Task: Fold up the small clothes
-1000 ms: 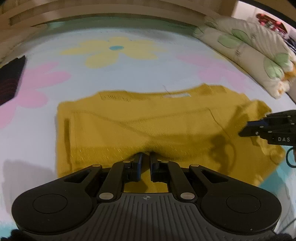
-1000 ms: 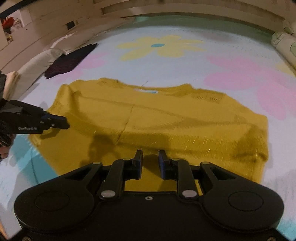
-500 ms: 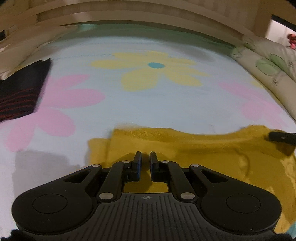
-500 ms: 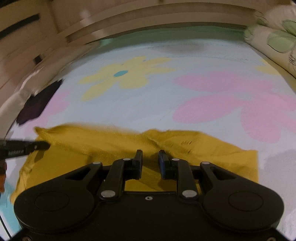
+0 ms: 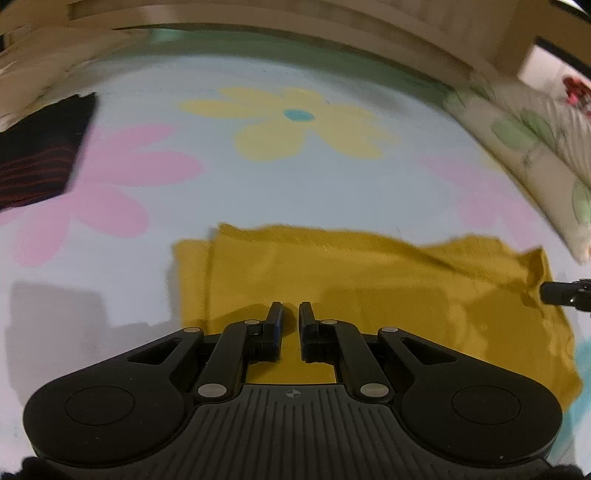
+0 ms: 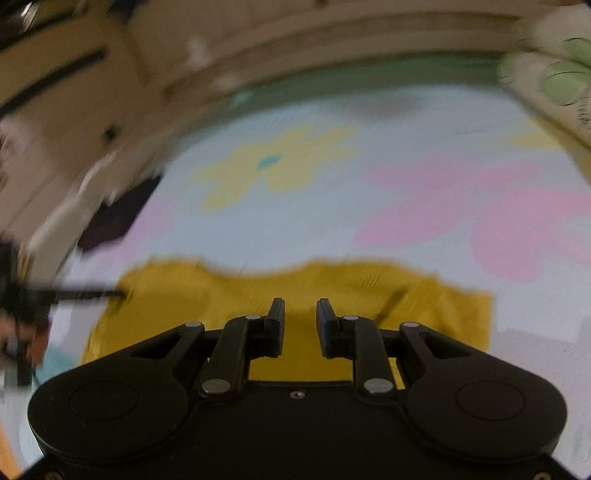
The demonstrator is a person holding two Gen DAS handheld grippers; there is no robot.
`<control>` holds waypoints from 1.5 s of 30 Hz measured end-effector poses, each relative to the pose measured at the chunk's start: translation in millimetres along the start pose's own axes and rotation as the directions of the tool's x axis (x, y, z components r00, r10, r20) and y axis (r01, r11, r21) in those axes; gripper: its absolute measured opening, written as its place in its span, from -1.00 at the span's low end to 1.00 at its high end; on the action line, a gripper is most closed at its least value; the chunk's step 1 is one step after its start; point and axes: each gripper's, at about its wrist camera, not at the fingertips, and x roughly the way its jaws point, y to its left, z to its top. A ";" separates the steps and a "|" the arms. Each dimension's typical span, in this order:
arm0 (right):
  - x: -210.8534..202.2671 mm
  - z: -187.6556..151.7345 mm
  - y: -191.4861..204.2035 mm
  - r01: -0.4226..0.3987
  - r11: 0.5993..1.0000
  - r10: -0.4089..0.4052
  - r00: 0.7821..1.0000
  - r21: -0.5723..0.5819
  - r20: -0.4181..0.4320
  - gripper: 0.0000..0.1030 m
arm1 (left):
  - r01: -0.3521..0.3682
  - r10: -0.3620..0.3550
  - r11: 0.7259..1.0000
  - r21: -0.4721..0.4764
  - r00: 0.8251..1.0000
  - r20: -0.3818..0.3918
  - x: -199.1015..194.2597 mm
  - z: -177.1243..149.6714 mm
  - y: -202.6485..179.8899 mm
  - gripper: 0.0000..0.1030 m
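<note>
A mustard-yellow knit top (image 5: 369, 288) lies folded in half on the flowered bedsheet; it also shows in the right wrist view (image 6: 332, 288). My left gripper (image 5: 290, 314) hovers over its left part with the jaws slightly apart and nothing between them. My right gripper (image 6: 300, 312) hovers over the garment's middle, jaws apart and empty. The right gripper's tip shows in the left wrist view (image 5: 561, 293) at the garment's right edge. The left gripper shows blurred in the right wrist view (image 6: 55, 295) at the garment's left edge.
The light blue sheet (image 5: 332, 192) has yellow and pink flowers. A dark striped garment (image 5: 40, 158) lies at the far left. A floral pillow (image 5: 535, 147) lies at the right. A wooden headboard (image 5: 295, 22) runs along the back.
The near half of the top has been folded over toward the far edge. Both grippers went forward with it, then let go and opened slightly. The right wrist view is blurred from motion.
</note>
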 end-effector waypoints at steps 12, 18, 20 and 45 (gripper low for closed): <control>32.5 -4.9 -22.7 0.141 0.990 -0.141 0.988 -0.015 -0.062 -0.47 | -0.002 0.000 0.998 -0.061 0.999 -0.035 14.2 -7.2 2.7 -0.84; 46.0 10.8 -31.6 0.212 0.977 -0.212 0.977 0.023 -0.020 -0.53 | -0.009 0.006 0.997 -0.080 0.999 -0.035 16.0 -6.3 1.7 -0.84; 50.0 13.6 -34.0 0.252 0.967 -0.251 0.968 0.048 -0.025 -0.46 | -0.015 0.012 0.997 -0.079 0.999 -0.036 15.9 -6.4 1.0 -0.84; -9.2 9.0 -71.2 0.255 0.900 -0.260 0.965 0.354 -0.033 0.59 | -0.138 0.137 0.990 -0.028 0.990 -0.039 18.1 -4.7 -23.3 -0.81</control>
